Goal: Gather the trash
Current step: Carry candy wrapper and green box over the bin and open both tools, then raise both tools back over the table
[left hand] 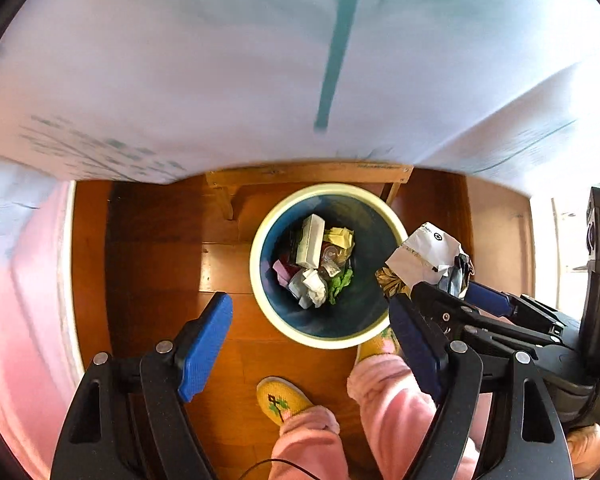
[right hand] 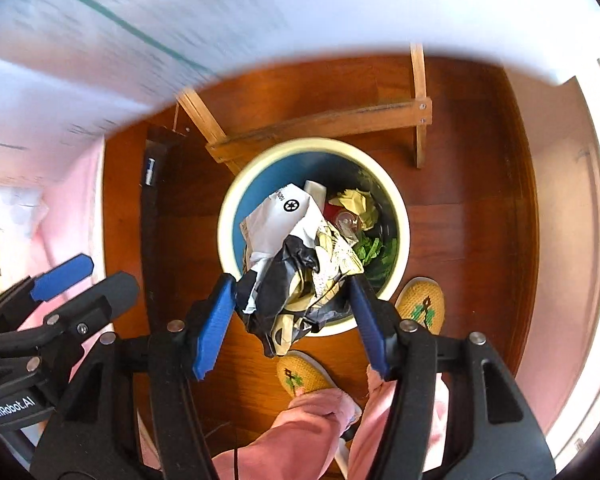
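Observation:
A round trash bin (left hand: 260,240) with a cream rim and blue inside stands on the wooden floor; it also shows in the right wrist view (right hand: 400,216). It holds a white box, crumpled paper and green scraps. My right gripper (right hand: 292,316) is shut on a crumpled bundle of black-and-white plastic wrappers (right hand: 284,248) and holds it over the bin's near rim. The bundle (left hand: 424,256) also shows in the left wrist view at the bin's right edge. My left gripper (left hand: 312,344) is open and empty, above the floor just in front of the bin.
A wooden table frame (right hand: 324,124) stands over the bin's far side under a white cloth (left hand: 260,80). The person's feet in yellow slippers (left hand: 284,398) and pink trousers are close to the bin's near side. Pink fabric (left hand: 16,300) hangs on the left.

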`<action>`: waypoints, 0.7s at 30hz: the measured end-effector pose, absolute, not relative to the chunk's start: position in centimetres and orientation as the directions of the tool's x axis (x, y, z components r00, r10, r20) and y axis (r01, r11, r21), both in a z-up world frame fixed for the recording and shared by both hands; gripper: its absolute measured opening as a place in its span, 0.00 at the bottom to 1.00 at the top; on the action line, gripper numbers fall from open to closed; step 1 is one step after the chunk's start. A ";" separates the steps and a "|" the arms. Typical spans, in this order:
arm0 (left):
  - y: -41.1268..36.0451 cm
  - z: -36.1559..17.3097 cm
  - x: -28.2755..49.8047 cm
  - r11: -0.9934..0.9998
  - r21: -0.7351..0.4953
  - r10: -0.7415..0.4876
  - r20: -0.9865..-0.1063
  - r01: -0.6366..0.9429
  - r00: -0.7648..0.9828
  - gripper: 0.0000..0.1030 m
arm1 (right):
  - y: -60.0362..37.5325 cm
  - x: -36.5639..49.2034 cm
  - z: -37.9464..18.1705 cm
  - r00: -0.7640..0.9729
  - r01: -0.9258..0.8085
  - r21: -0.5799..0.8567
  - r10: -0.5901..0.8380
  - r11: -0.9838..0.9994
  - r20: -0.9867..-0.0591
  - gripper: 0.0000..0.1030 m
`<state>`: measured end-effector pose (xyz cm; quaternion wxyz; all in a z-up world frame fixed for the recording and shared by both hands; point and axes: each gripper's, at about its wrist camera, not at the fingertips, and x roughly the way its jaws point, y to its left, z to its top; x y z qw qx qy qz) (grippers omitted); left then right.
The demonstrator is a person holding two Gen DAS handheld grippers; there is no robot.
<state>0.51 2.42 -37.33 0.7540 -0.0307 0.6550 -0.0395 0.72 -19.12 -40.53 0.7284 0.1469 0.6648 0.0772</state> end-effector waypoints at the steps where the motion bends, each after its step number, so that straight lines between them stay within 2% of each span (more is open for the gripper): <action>1: 2.6 -35.9 0.3 0.995 -0.103 -0.105 -0.984 0.019 0.146 0.79 | -19.1 0.7 -39.4 0.111 0.088 0.323 0.313 0.942 -0.943 0.54; 5: 3.5 -30.7 -0.5 0.993 -0.111 -0.115 -0.977 0.030 0.181 0.79 | -18.7 0.5 -35.1 0.140 0.087 0.334 0.320 0.939 -0.937 0.54; 8: 4.0 -27.7 -1.2 0.994 -0.104 -0.111 -0.973 0.044 0.205 0.80 | -18.2 0.5 -32.6 0.162 0.076 0.323 0.308 0.943 -0.938 0.61; 21: 6.6 -16.0 -3.2 0.995 -0.103 -0.100 -0.951 0.007 0.293 0.80 | -17.2 0.1 -22.5 0.226 0.054 0.342 0.322 0.938 -0.919 0.61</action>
